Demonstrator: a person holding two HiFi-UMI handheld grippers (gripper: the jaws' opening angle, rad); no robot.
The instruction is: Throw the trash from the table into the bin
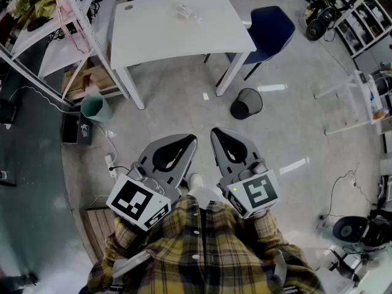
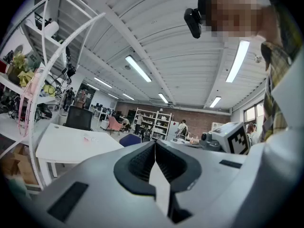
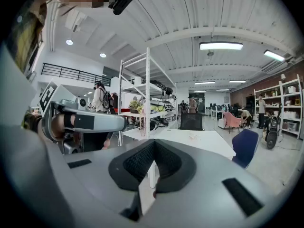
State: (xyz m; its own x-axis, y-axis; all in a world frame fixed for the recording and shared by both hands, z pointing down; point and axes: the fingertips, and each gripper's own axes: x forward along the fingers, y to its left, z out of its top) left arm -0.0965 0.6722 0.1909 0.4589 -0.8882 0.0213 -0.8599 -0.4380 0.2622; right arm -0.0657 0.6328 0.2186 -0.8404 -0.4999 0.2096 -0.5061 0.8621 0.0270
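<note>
**A:** What state are the two grippers in?

**B:** The left gripper (image 1: pixel 193 139) has its smooth grey shell jaws pressed together at the tips. Behind the tips the ribbed black pads leave only a teardrop-shaped hollow, and nothing sits in it. The right gripper (image 1: pixel 215 131) is the same, with its tips met and its ribbed pads bare, so it grips nothing. Both carry a white cube printed with square black markers at the rear. Behind them, at six o'clock, is a yellow plaid shirt (image 1: pixel 202 253) of soft woven cloth.

**A:** And where is the trash?

**B:** The trash (image 1: pixel 187 11) is a small crumpled scrap of clear, glossy film. It lies on the white table (image 1: pixel 159 41) toward the far edge, at twelve o'clock from the grippers and well apart from them. The tabletop is a flat matte rectangle with rounded corners, standing on straight white legs.

**A:** And the bin?

**B:** The bin (image 1: pixel 247 103) is a round basket of black wire mesh. It stands on the pale, slightly shiny floor (image 1: pixel 184 112) at about one o'clock, near the table's nearer right leg but not touching it. Farther out on the same bearing is a blue chair (image 1: pixel 272 29) with a smooth curved shell and thin dark legs, close against the table's right side.

**A:** Anything on the left?

**B:** At ten o'clock a tapered teal tub (image 1: pixel 96 107) stands just beside a rack (image 1: pixel 82 17) of white metal tubing.
</note>
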